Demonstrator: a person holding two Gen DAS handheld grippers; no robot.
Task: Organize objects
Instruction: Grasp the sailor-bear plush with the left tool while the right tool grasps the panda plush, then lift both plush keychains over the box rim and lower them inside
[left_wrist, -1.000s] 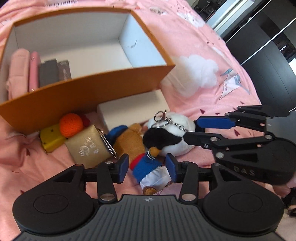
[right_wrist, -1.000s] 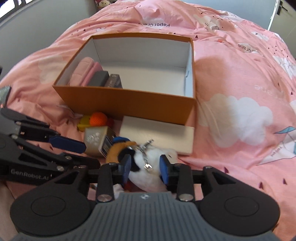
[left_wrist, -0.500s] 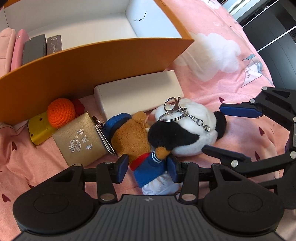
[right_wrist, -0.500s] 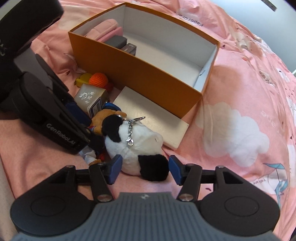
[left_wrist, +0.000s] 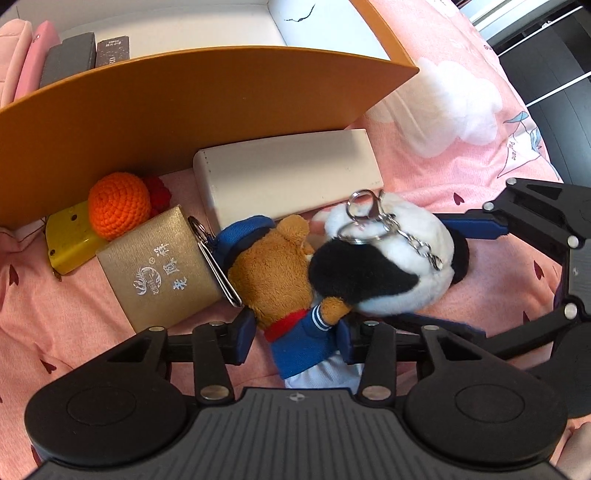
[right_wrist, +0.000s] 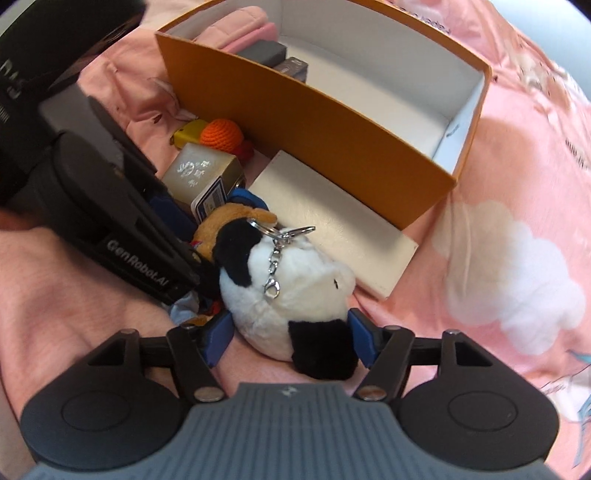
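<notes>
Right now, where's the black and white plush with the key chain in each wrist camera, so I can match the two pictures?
Left wrist view: the black and white plush lies right of centre, against the brown bear plush, in front of the white flat box.
Right wrist view: it sits at lower centre, between the blue pads of the right hand-held gripper.
Shared landmark: the orange box, behind the toys in both views.

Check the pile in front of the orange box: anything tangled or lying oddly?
The brown bear plush and the black-and-white plush lie jammed together, white one partly over the bear. The left gripper straddles the bear, the right gripper the white plush, so lifting one may drag the other.
</notes>
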